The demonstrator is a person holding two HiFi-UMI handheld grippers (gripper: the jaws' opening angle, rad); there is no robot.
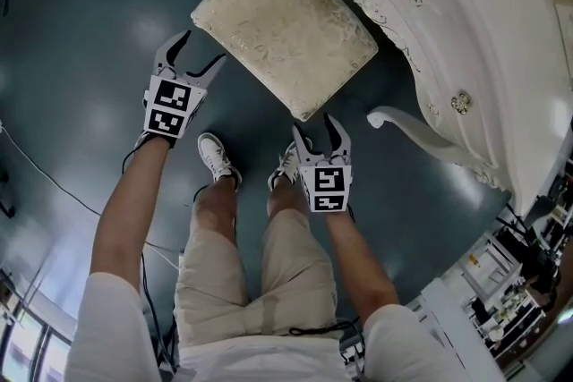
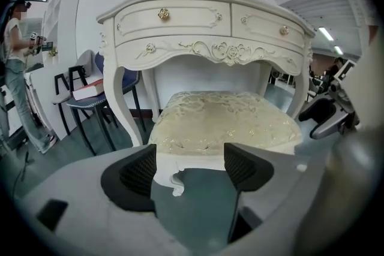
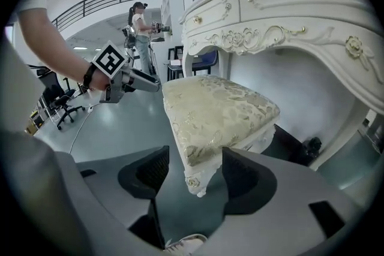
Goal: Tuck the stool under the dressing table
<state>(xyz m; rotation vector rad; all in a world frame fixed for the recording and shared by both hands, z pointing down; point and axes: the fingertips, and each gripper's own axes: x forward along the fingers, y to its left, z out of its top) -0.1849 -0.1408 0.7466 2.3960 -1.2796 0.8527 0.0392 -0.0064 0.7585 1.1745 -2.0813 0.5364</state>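
Left gripper (image 1: 201, 49) and right gripper (image 1: 316, 126) are held wide open, nothing gripped, beside the stool (image 1: 285, 27); the dressing table (image 1: 466, 40) is cut off at the frame edge.

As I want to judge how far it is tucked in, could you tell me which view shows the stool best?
The head view: the stool appears whole from above, its right corner by the edge of the dressing table. The left gripper view faces its front head-on; the right gripper view shows mainly one near corner.
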